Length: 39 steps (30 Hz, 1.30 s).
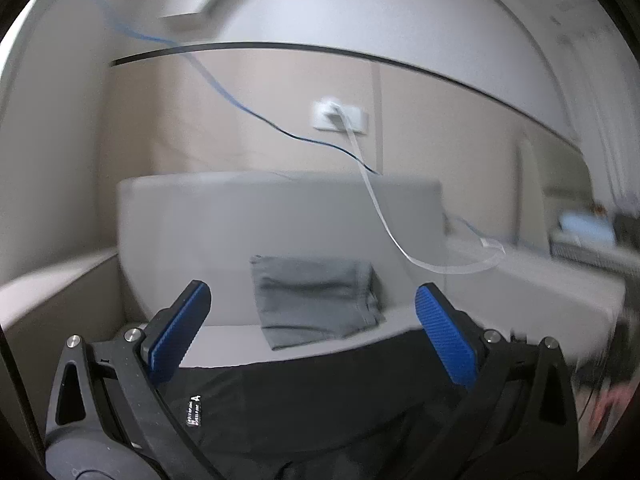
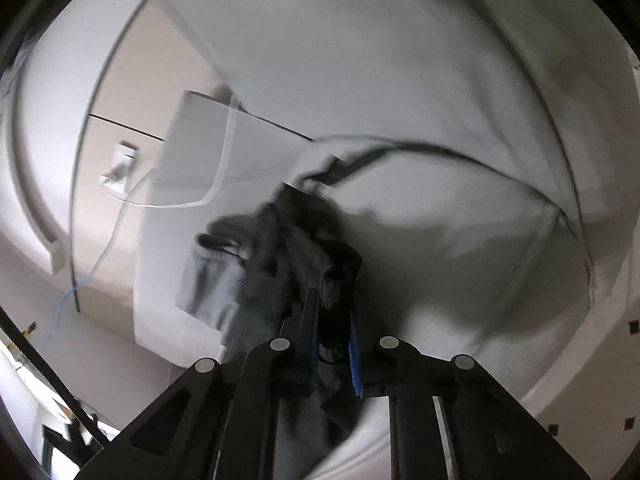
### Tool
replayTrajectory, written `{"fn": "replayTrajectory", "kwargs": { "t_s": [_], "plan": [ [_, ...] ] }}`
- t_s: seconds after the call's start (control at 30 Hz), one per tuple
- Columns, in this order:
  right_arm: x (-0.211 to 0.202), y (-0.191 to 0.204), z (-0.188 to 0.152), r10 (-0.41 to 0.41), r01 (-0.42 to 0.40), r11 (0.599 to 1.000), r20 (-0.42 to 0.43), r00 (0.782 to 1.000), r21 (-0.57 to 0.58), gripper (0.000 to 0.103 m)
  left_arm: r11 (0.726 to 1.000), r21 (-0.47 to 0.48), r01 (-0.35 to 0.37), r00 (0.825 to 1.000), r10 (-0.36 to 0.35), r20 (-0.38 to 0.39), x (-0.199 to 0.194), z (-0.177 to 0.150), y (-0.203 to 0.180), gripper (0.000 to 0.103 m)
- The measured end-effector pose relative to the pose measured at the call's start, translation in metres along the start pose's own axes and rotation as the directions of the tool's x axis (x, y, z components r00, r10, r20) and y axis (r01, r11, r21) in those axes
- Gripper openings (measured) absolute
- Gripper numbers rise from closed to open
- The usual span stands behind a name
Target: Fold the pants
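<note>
Pants [image 2: 280, 264] of grey cloth hang bunched ahead of the right gripper [image 2: 334, 344], whose jaws are pinched on a fold of them; a black garment [image 1: 320, 400] lies under the left gripper [image 1: 312, 312], its white label [image 1: 194, 412] showing a letter A, the smaller print unreadable; that gripper's blue pads [image 1: 178, 336] stand spread with nothing between them; beyond them a folded grey cloth [image 1: 316, 296] rests on the pale sofa [image 1: 192, 220].
</note>
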State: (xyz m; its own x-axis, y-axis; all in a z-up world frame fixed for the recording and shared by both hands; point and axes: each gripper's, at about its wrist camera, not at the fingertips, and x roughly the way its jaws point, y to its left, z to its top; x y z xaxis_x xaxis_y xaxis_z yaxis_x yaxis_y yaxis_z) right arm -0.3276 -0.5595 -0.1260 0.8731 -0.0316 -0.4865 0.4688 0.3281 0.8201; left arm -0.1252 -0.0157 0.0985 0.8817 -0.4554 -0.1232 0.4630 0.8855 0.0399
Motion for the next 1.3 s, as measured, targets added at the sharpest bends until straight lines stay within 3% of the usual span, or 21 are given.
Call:
{"fn": "replayTrajectory", "kwargs": {
  "t_s": [0.13, 0.17, 0.23, 0.27, 0.33, 0.37, 0.43, 0.5, 0.57, 0.6, 0.63, 0.7, 0.73, 0.77, 0.9, 0.97, 1.0, 1.07, 1.13, 1.23, 1.3],
  "plan": [
    [-0.016, 0.035, 0.008, 0.065, -0.064, 0.998, 0.044, 0.997, -0.017, 0.011, 0.970, 0.239, 0.041, 0.997, -0.025, -0.067, 0.001, -0.022, -0.041, 0.102],
    [-0.017, 0.042, 0.011, 0.087, -0.087, 0.996, 0.051, 0.995, -0.003, 0.011, 0.949, 0.305, 0.078, 0.994, -0.050, -0.100, 0.000, -0.032, -0.056, 0.102],
    [-0.017, 0.053, 0.015, 0.109, -0.110, 0.994, 0.065, 0.992, 0.021, 0.011, 0.858, 0.490, 0.156, 0.981, -0.078, -0.176, -0.004, -0.066, -0.098, 0.102],
    [-0.017, 0.057, 0.016, 0.124, -0.126, 0.992, 0.071, 0.990, 0.030, 0.011, 0.781, 0.595, 0.190, 0.976, -0.083, -0.203, -0.010, -0.088, -0.122, 0.102],
    [-0.017, 0.065, 0.019, 0.140, -0.144, 0.988, 0.088, 0.986, 0.046, 0.011, 0.595, 0.773, 0.221, 0.973, -0.082, -0.215, -0.027, -0.135, -0.164, 0.102],
    [-0.017, 0.067, 0.020, 0.146, -0.152, 0.987, 0.095, 0.985, 0.061, 0.011, 0.467, 0.851, 0.238, 0.971, -0.096, -0.219, -0.041, -0.164, -0.186, 0.102],
    [-0.016, 0.070, 0.021, 0.163, -0.174, 0.980, 0.110, 0.981, 0.099, 0.011, 0.317, 0.919, 0.236, 0.971, -0.100, -0.215, -0.059, -0.201, -0.210, 0.102],
    [-0.016, 0.072, 0.022, 0.176, -0.191, 0.974, 0.120, 0.977, 0.125, 0.011, 0.223, 0.949, 0.222, 0.975, -0.076, -0.211, -0.066, -0.227, -0.225, 0.102],
    [-0.017, 0.074, 0.024, 0.182, -0.199, 0.971, 0.125, 0.975, 0.136, 0.011, 0.165, 0.968, 0.189, 0.982, -0.031, -0.186, -0.062, -0.243, -0.232, 0.102],
    [-0.018, 0.074, 0.024, 0.188, -0.205, 0.969, 0.130, 0.974, 0.138, 0.011, 0.160, 0.972, 0.172, 0.985, 0.006, -0.175, -0.058, -0.248, -0.233, 0.102],
    [-0.018, 0.074, 0.024, 0.191, -0.210, 0.967, 0.135, 0.972, 0.144, 0.011, 0.176, 0.968, 0.178, 0.982, 0.028, -0.185, -0.055, -0.251, -0.234, 0.101],
    [-0.017, 0.073, 0.026, 0.204, -0.226, 0.960, 0.144, 0.968, 0.165, 0.011, 0.226, 0.953, 0.201, 0.972, 0.072, -0.222, -0.042, -0.250, -0.238, 0.087],
    [-0.016, 0.073, 0.026, 0.212, -0.236, 0.956, 0.147, 0.966, 0.174, 0.011, 0.239, 0.949, 0.205, 0.969, 0.090, -0.232, -0.036, -0.249, -0.240, 0.070],
    [-0.017, 0.072, 0.027, 0.217, -0.241, 0.955, 0.147, 0.965, 0.175, 0.011, 0.253, 0.943, 0.219, 0.962, 0.107, -0.252, -0.030, -0.250, -0.241, 0.062],
    [-0.015, 0.080, 0.030, 0.241, -0.267, 0.948, 0.157, 0.958, 0.172, 0.011, 0.271, 0.914, 0.303, 0.930, 0.126, -0.346, -0.017, -0.260, -0.246, 0.058],
    [-0.013, 0.084, 0.031, 0.240, -0.265, 0.951, 0.155, 0.958, 0.163, 0.011, 0.266, 0.901, 0.344, 0.912, 0.133, -0.387, -0.014, -0.264, -0.246, 0.003],
    [-0.013, 0.088, 0.031, 0.234, -0.256, 0.956, 0.154, 0.960, 0.144, 0.011, 0.278, 0.887, 0.368, 0.898, 0.140, -0.417, -0.012, -0.266, -0.244, 0.001],
    [-0.016, 0.090, 0.030, 0.210, -0.228, 0.968, 0.151, 0.966, 0.107, 0.011, 0.296, 0.875, 0.383, 0.891, 0.132, -0.434, -0.011, -0.261, -0.241, 0.000],
    [-0.020, 0.087, 0.030, 0.179, -0.193, 0.977, 0.152, 0.972, 0.089, 0.011, 0.310, 0.867, 0.389, 0.890, 0.115, -0.441, -0.012, -0.253, -0.238, 0.000],
    [-0.026, 0.083, 0.029, 0.131, -0.141, 0.989, 0.152, 0.980, 0.055, 0.011, 0.354, 0.851, 0.388, 0.889, 0.097, -0.447, -0.014, -0.238, -0.233, 0.000],
    [-0.028, 0.082, 0.028, 0.108, -0.113, 0.993, 0.150, 0.983, 0.025, 0.011, 0.363, 0.850, 0.381, 0.892, 0.096, -0.441, -0.012, -0.231, -0.227, 0.000]
  ]
}}
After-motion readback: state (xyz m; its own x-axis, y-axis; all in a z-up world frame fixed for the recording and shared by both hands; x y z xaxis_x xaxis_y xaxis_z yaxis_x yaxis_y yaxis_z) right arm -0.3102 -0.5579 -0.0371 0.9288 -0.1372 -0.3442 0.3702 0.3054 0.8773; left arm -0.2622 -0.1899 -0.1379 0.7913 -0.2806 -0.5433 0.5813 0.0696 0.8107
